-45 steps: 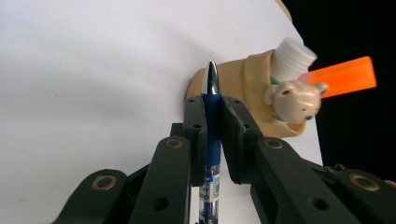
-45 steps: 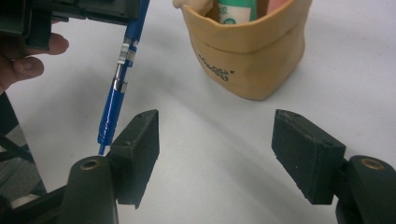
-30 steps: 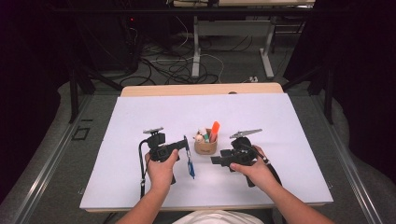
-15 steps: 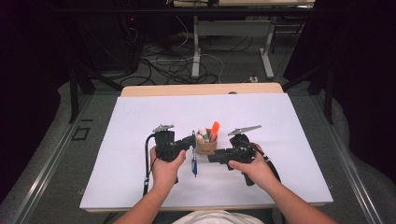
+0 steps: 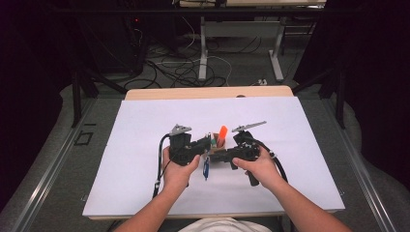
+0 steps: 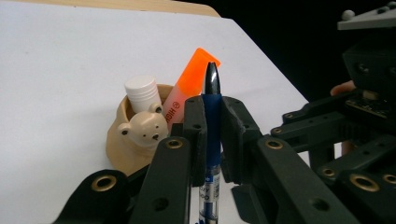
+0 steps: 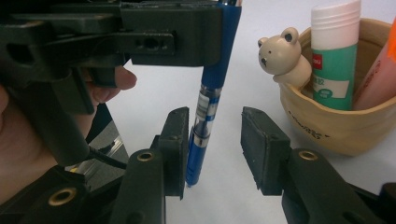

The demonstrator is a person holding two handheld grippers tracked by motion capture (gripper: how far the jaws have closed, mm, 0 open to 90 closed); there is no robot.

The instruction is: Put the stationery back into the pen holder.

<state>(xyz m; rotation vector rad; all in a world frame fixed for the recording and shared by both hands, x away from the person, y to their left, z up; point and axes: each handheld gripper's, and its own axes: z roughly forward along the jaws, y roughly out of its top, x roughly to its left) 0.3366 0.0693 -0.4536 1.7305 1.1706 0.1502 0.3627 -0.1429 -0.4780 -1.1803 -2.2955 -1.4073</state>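
My left gripper (image 5: 205, 144) is shut on a blue pen (image 5: 206, 169), which hangs upright with its tip down just left of a tan bear-faced holder (image 5: 216, 146). In the left gripper view the pads clamp the pen (image 6: 212, 112) near its top. The pen's lower barrel (image 7: 204, 119) stands between the pads of my right gripper (image 7: 212, 137). Those jaws have just been closing, and a gap still shows on the right side. The holder (image 7: 336, 126) contains a glue stick (image 7: 334, 56) and an orange highlighter (image 6: 189, 91).
A white mat (image 5: 145, 145) covers the wooden table (image 5: 208, 92), with bare mat all round the holder. Table legs and loose cables (image 5: 193, 67) lie on the floor beyond the far edge.
My left hand has carried the pen to the right and upward, up beside the holder. The right gripper has risen slightly and now meets the pen from the right.
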